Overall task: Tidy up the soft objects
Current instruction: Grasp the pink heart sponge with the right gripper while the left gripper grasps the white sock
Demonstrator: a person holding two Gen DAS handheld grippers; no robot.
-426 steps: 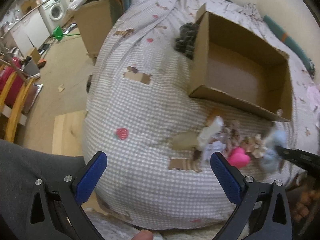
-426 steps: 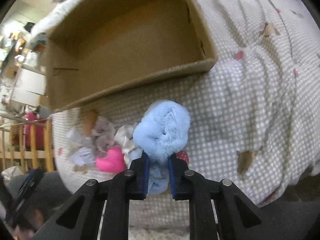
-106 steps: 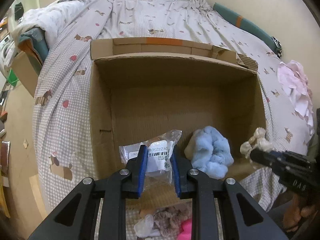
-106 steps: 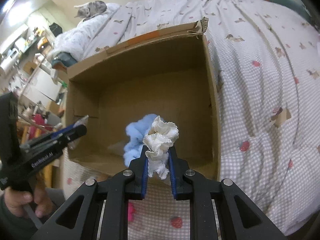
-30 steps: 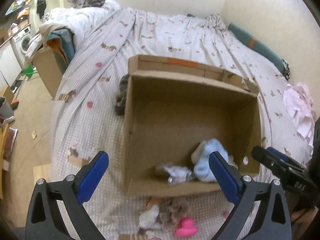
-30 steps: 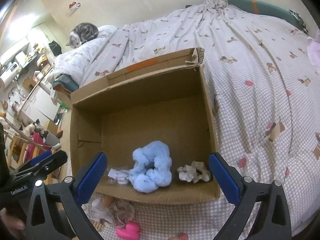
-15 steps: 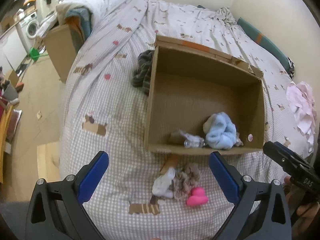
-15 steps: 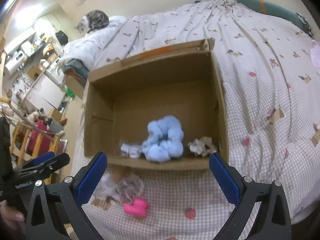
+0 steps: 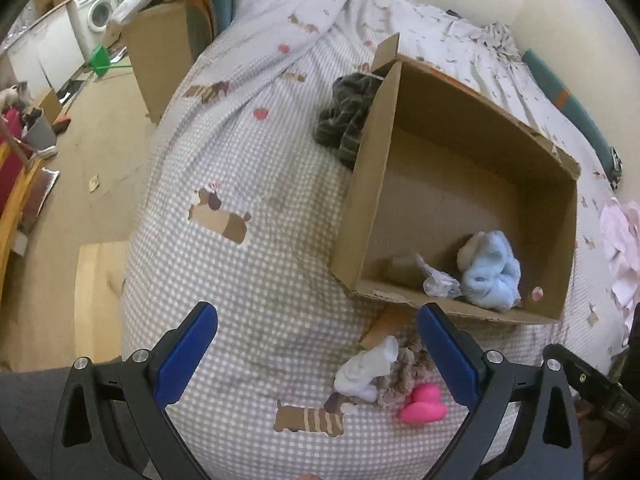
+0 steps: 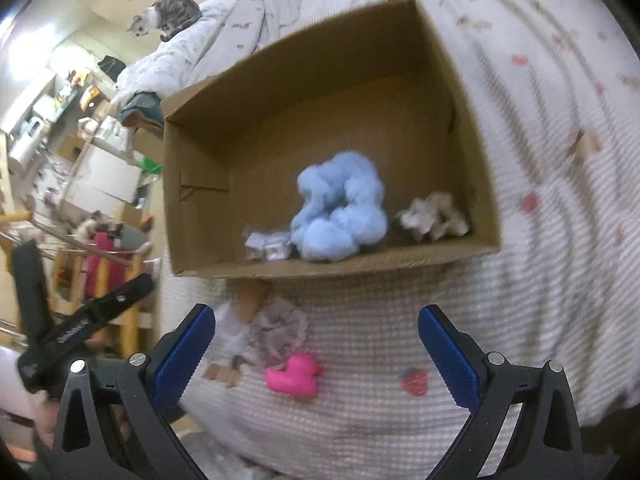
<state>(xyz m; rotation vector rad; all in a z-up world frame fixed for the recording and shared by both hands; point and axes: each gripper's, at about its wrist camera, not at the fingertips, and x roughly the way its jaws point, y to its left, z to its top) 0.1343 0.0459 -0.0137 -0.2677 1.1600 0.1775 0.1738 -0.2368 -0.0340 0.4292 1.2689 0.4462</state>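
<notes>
An open cardboard box lies on the checked bedspread. Inside it are a fluffy blue scrunchie, a clear plastic packet and a cream scrunchie. In front of the box lie a pink rubber duck, a beige scrunchie and a white soft item. My left gripper is open and empty above the bed, left of this pile. My right gripper is open and empty above the duck.
A dark striped cloth lies against the box's far left side. A pink garment lies at the right. A cat sits on the bedding. A second cardboard box, floor and washing machine are at the left.
Both grippers have pulled back from the box toward the bed's near edge and lowered. The loose pile with the pink duck now lies closer, between the fingers. Both stay open.
</notes>
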